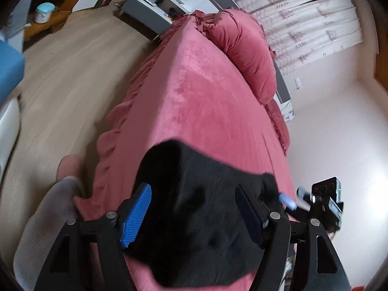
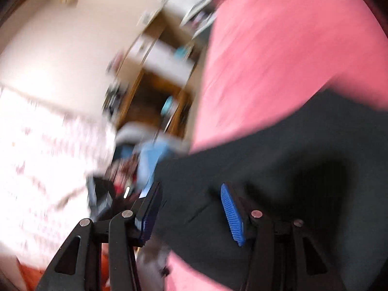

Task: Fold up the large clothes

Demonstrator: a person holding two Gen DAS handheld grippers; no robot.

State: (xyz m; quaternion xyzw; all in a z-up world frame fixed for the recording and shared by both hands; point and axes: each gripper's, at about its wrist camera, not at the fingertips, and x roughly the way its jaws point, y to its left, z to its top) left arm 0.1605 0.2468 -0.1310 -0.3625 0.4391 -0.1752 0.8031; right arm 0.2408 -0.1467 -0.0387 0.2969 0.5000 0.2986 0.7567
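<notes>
Black garment (image 1: 206, 218) lies bunched on the pink velvet bed (image 1: 194, 97), at its near end. Left gripper (image 1: 194, 215) is spread above it, pinching nothing; right gripper (image 2: 191, 213) likewise spread over the cloth. Pink pillow (image 1: 245, 48) sits at the far end, grey nightstand (image 1: 155, 9) beyond.

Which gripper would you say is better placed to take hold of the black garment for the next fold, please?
Probably the left gripper: its open jaws straddle a raised bunch of the black garment on the pink bed cover. The right gripper is also open over it, but its view is blurred.
</notes>
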